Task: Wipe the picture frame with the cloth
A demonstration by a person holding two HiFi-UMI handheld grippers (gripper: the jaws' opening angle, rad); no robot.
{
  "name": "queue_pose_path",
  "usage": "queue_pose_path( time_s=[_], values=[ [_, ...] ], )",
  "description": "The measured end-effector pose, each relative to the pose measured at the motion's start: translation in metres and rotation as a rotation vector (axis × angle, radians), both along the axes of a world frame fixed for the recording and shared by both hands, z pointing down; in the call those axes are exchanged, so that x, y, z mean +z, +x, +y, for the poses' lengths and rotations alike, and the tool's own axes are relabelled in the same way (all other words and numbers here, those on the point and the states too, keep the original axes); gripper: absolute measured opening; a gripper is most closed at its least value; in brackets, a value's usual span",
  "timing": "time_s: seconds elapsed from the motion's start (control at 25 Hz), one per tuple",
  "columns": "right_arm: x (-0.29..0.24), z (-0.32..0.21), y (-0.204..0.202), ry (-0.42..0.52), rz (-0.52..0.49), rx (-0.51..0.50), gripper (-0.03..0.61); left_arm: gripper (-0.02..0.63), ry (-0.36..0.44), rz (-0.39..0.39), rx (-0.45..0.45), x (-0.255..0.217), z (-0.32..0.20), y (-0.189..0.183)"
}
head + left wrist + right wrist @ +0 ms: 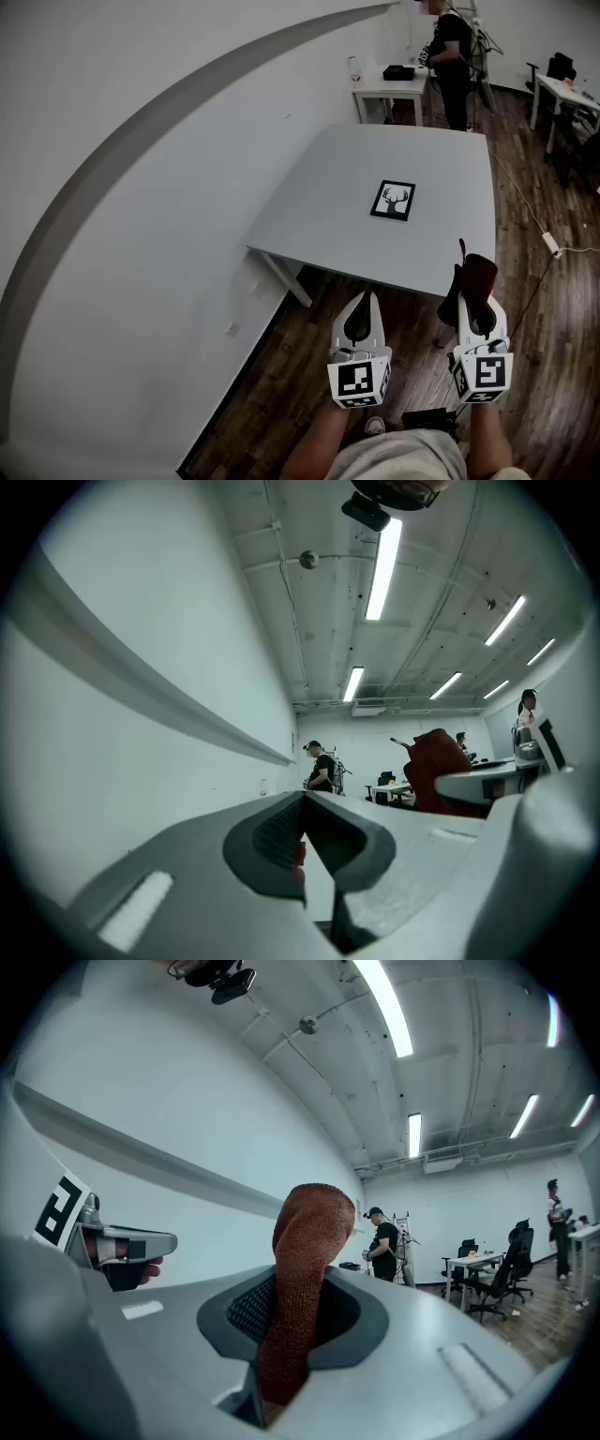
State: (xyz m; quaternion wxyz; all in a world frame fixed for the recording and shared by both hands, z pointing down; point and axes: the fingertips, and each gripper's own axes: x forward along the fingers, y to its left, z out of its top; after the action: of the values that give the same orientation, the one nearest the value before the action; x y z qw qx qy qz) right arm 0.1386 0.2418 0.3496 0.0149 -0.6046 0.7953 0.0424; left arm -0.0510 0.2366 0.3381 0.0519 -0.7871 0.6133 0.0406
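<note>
Nearest the person, the left hand-held gripper (366, 302) hangs over the dark wooden plank floor (281, 375), and the left gripper view shows its jaws pressed together with nothing between them. Just beside it, the right hand-held gripper (478, 305) is clamped on a dark red knitted cloth (302, 1269). The cloth runs up between the jaws and stands out past their tips in a rounded fold, and in the head view some of it droops to the left of them. Both grippers are short of the near edge of the pale grey rectangular bench (356, 267), not over it. Farther on, flat near the middle of the bench top and well apart from both, lies the black rectangular picture frame (393, 201). It has a thin dark border round a white sheet showing a black stag's head, antlers pointing away from the person. Its long axis appears to run away from the person, square with the bench's sides. The frame sits ahead of both grippers and between their lines. It is closer to the left one's line, so the cloth-bearing right one would probably have to reach forward and somewhat to the left. Beyond the bench, a person in dark clothes (452, 56) stands by a small white table (375, 91).
</note>
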Motion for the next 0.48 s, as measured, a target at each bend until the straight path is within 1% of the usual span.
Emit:
queue_pose_path(
  time_s=[0.12,0.48],
  values=[
    [-0.002,0.000,0.002,0.001,-0.001,0.000,0.095,0.001,-0.010,0.004,0.009,0.001,0.001,0.004],
    [0.001,0.002,0.014,-0.001,-0.011,-0.001,0.095,0.000,-0.007,-0.007,0.011,-0.003,0.004,0.017]
  ],
)
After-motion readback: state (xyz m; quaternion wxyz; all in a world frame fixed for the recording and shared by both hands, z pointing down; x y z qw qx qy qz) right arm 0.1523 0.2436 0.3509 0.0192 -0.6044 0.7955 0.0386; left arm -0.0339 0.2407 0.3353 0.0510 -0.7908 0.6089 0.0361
